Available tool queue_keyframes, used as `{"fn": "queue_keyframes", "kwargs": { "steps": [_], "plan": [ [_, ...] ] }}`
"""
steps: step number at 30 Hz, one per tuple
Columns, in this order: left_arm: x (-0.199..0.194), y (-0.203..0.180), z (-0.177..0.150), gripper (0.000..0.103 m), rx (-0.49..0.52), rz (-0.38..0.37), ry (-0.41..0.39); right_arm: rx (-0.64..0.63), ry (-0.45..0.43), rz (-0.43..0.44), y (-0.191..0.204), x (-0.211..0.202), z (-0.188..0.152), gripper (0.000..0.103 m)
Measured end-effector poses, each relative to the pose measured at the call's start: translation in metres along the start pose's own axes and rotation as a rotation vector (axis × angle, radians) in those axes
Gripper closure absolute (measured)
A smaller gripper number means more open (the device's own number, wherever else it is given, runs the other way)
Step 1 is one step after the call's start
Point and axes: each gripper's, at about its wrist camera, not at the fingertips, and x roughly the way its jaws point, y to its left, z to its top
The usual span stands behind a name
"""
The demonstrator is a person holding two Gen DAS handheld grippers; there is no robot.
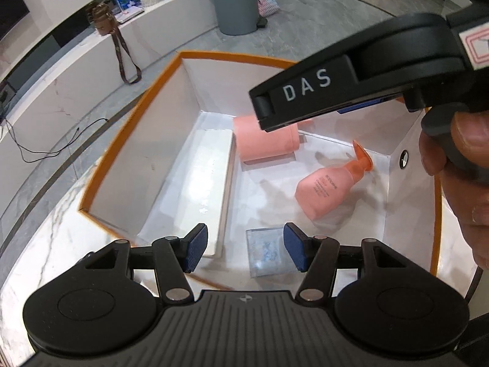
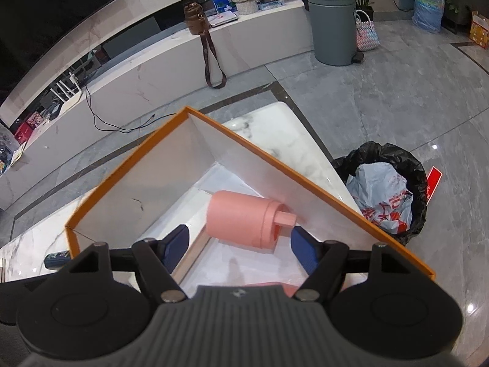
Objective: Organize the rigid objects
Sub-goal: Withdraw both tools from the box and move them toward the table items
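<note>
An orange-rimmed white box [image 1: 128, 159] stands on the marble table. Inside lie a pink cylinder [image 1: 262, 143], a pink pump bottle [image 1: 327, 191], a long white flat box [image 1: 211, 183] and a small clear packet [image 1: 266, 250]. My left gripper [image 1: 246, 249] is open and empty, above the box's near edge over the packet. My right gripper [image 2: 240, 246] is open and empty, above the box, with the pink cylinder [image 2: 241, 218] lying on its side just beyond its fingers. The right gripper's body [image 1: 351, 82] crosses the upper right of the left wrist view.
The box [image 2: 275, 156] sits near the corner of the marble table [image 2: 275, 128]. A black-lined waste bin [image 2: 385, 189] stands on the floor to the right. A grey pedal bin [image 2: 331, 24] and a low white counter [image 2: 146, 70] with a brown bag stand farther back. A dark object [image 2: 56, 258] lies left of the box.
</note>
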Motion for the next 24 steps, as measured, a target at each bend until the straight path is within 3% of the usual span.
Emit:
{"fn": "queue_keyframes", "kwargs": {
  "steps": [15, 24],
  "plan": [
    [-0.048, 0.038, -0.044, 0.035, -0.156, -0.014, -0.097, -0.088, -0.052, 0.044, 0.040, -0.023, -0.013, 0.030],
    [-0.070, 0.079, -0.103, 0.032, -0.313, 0.035, -0.136, -0.190, -0.107, 0.077, 0.070, -0.036, -0.029, 0.026]
  ]
}}
